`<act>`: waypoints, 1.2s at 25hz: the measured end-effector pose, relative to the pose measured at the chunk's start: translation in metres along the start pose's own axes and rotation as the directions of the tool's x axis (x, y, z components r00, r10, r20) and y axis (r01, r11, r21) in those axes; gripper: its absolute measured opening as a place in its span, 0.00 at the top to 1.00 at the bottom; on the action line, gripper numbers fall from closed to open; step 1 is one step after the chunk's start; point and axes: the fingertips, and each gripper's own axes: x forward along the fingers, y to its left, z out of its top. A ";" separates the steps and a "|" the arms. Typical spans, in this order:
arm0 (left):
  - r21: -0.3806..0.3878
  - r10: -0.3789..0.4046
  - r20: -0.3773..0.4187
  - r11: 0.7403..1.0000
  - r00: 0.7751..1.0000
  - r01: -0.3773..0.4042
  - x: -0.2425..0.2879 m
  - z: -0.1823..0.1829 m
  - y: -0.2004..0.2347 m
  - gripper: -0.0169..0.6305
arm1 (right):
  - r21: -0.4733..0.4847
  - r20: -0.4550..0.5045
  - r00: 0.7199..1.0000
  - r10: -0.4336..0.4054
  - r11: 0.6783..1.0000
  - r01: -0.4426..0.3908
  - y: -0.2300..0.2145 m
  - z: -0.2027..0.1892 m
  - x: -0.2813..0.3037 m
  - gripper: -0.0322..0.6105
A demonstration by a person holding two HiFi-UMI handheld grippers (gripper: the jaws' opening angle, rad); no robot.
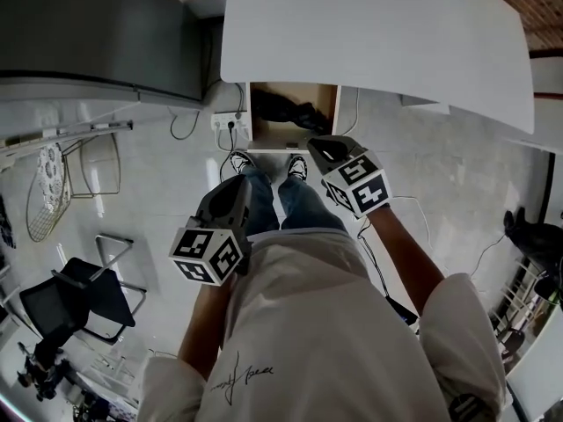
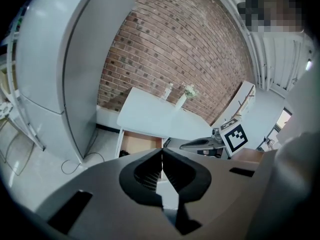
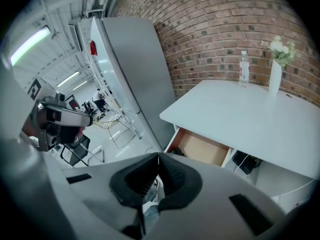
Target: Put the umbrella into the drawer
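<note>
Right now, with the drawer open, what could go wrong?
1. The drawer stands open right before the shoes; a step forward might knock it.
2. The umbrella lies heaped inside; if it rises above the rim, it may jam under the table when pushed in.
3. A socket strip and cable lie near the shoes: possible trip.

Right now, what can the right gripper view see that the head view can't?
Only the right gripper view: a water bottle and a white vase of flowers standing on the tabletop near the brick wall. Only the head view: the person's pale shirt and shoes, seen from above. Both: the white table and its open drawer, with a dark bundle inside, probably the umbrella.
</note>
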 end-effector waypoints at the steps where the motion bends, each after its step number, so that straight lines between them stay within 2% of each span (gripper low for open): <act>1: -0.003 -0.003 0.010 1.000 1.000 0.003 -0.003 0.003 0.000 0.95 | -0.005 0.009 1.000 0.002 1.000 -0.002 0.004 0.004 -0.003 0.92; 7: 0.023 -0.021 0.076 1.000 0.997 0.019 -0.012 0.028 -0.014 0.95 | -0.011 0.065 0.998 0.025 1.000 -0.024 0.016 0.024 -0.031 0.92; 12: -0.004 -0.001 0.119 1.000 0.993 0.001 -0.022 0.033 -0.014 0.95 | -0.028 0.098 0.995 0.023 0.999 -0.020 0.021 0.033 -0.051 0.92; 19: 0.022 0.010 0.185 1.000 0.983 -0.014 -0.038 0.049 -0.020 0.95 | -0.054 0.155 0.988 0.016 0.998 -0.008 0.030 0.048 -0.080 0.92; 30: 0.069 -0.002 0.260 0.998 0.966 -0.016 -0.057 0.071 -0.031 0.95 | -0.028 0.282 0.957 0.061 0.998 -0.055 0.049 0.073 -0.121 0.92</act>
